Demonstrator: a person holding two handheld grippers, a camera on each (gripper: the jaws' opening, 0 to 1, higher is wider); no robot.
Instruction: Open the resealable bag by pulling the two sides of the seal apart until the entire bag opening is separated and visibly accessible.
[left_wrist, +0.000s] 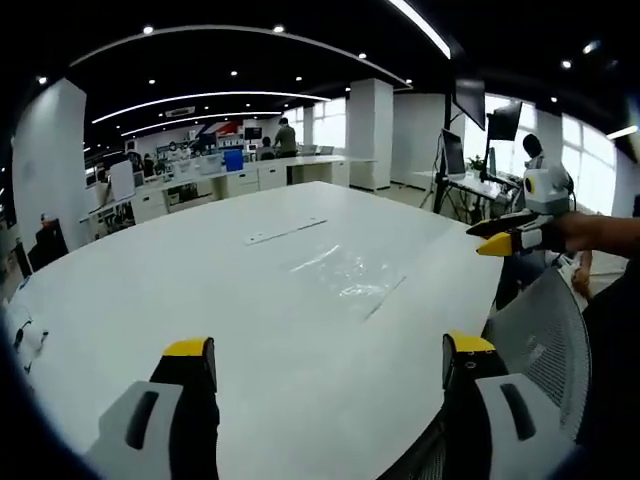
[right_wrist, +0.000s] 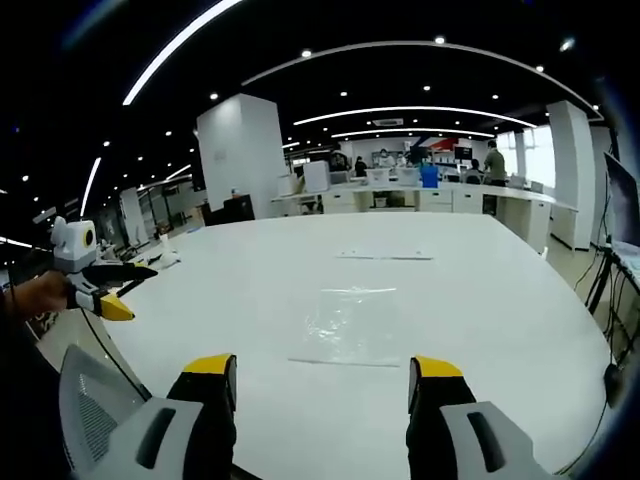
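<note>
my left tongs (left_wrist: 330, 362) and right tongs (right_wrist: 324, 372) were both spread wide, holding nothing; the clear bag (right_wrist: 350, 325) lay flat on the white table (right_wrist: 250, 270) just ahead.

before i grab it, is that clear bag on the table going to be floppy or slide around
Likely floppy: the clear bag lies flat and wrinkled on the white table, so it should sag when lifted. It looks thin and empty, so probably very light. On that smooth tabletop it may slide under a push rather than lift; both hand-held grippers are open and away from it.
</note>
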